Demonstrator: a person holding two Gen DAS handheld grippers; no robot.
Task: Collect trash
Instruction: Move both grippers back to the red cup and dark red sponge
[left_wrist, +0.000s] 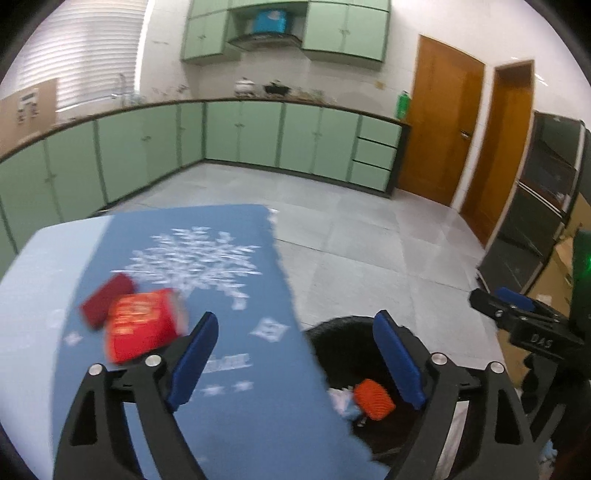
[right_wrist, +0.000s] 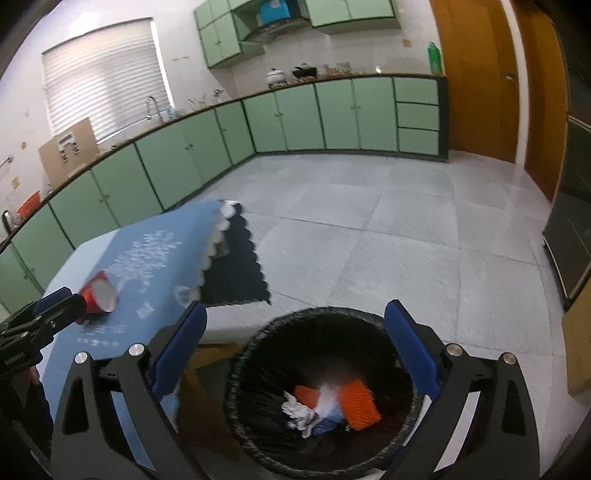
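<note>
A black-lined trash bin (right_wrist: 258, 343) stands on the floor beside a table with a blue cloth (left_wrist: 229, 280). In it lie orange foam netting (right_wrist: 359, 405), white crumpled paper (right_wrist: 297, 411) and a blue scrap. It also shows in the left wrist view (left_wrist: 332, 332). On the cloth lie a red packet (left_wrist: 142, 325) and a red cup (left_wrist: 107, 297), on its side in the right wrist view (right_wrist: 99, 295). My left gripper (left_wrist: 295, 354) is open and empty over the table's edge. My right gripper (right_wrist: 295, 354) is open and empty above the bin.
Green cabinets (left_wrist: 258, 133) line the far walls, with wooden doors (left_wrist: 439, 125) at the right. Grey tiled floor (right_wrist: 369, 229) lies beyond the bin. A dark cabinet (left_wrist: 535, 206) and cardboard boxes (left_wrist: 561, 273) stand at the right.
</note>
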